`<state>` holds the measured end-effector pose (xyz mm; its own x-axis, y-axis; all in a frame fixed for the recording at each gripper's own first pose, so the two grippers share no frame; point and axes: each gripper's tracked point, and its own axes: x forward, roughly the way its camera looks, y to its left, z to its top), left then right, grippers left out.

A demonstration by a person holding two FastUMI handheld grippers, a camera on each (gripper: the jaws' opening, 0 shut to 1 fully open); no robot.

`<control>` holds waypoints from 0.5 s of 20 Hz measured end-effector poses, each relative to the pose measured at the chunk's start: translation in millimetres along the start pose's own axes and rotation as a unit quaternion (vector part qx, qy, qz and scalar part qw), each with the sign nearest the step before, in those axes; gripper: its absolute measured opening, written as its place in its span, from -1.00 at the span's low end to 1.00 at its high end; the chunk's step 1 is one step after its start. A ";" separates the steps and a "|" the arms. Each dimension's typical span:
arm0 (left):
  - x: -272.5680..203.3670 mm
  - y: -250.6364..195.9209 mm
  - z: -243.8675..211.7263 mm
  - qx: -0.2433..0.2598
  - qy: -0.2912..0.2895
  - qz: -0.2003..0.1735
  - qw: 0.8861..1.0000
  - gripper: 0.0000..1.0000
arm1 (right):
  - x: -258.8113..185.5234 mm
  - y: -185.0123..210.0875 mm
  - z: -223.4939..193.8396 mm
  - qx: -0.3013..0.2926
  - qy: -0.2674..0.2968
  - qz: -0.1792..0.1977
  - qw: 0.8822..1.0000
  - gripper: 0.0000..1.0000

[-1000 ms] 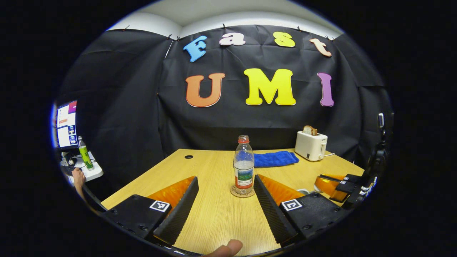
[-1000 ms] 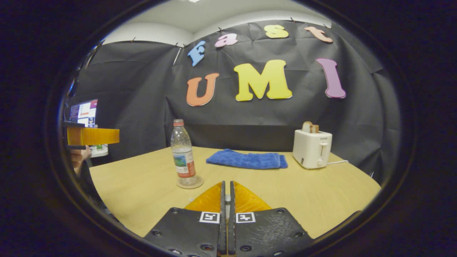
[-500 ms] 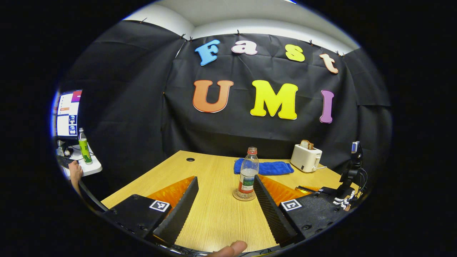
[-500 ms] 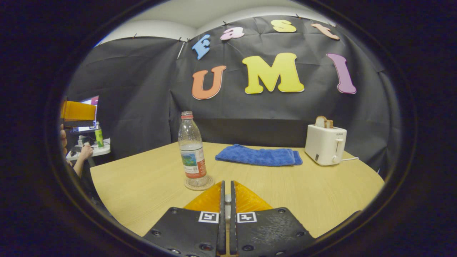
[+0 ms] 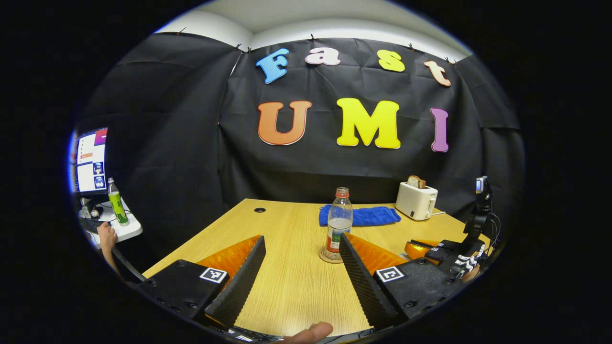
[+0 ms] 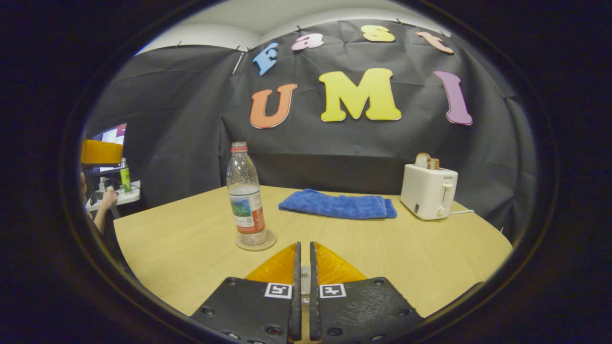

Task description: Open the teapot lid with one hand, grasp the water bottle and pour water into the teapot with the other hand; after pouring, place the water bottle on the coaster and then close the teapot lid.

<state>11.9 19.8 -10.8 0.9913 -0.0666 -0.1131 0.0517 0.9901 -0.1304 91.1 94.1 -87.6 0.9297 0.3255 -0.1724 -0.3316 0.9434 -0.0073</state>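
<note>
A clear water bottle with a red cap and a coloured label stands upright on a round coaster on the wooden table. My left gripper is open and nothing lies between its fingers; the bottle stands beyond its right finger, untouched. The right gripper is low over the table at the right of the left gripper view. In the right gripper view the right gripper is shut, with a thin slit between its fingers. The bottle and coaster stand ahead and to its left.
A folded blue towel lies behind the bottle. A white toaster with bread stands at the back right. Off the table's left edge are a monitor, a green bottle and a person's hand.
My left gripper has drawn back from the bottle, still open, so the bottle looks smaller. The right gripper has shifted slightly and stays shut. The bottle has not moved off the coaster.
</note>
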 end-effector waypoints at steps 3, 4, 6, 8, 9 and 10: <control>0.9 -6.0 -1.3 0.010 0.001 -0.004 1.000 0.94 | -6.0 -1.1 1.1 -0.004 -0.003 -0.005 1.000 -0.87; 1.5 -8.5 -2.1 0.013 0.002 -0.007 1.000 0.94 | -9.7 0.4 2.7 -0.003 -0.002 -0.002 1.000 -0.88; 2.2 -11.2 -3.1 0.021 0.004 -0.006 1.000 0.94 | -19.3 4.6 6.1 -0.005 -0.005 0.001 1.000 -0.74; 2.4 -15.3 -3.5 0.027 0.004 -0.007 1.000 0.94 | -33.2 4.8 11.5 0.009 -0.003 0.003 1.000 -0.52; 1.7 -21.5 -1.9 0.028 0.002 -0.014 1.000 0.94 | -40.9 3.7 13.1 0.017 -0.003 0.005 1.000 -0.41; -0.5 -27.5 -0.3 0.028 -0.002 -0.023 0.999 0.94 | -49.0 1.7 17.5 0.025 -0.004 0.002 1.000 -0.05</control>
<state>10.0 -7.5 -7.5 0.9883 -0.1116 -0.1042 0.1034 0.9914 -0.0806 47.7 80.9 -61.9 0.9300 0.3287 -0.1643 -0.3262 0.9443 0.0429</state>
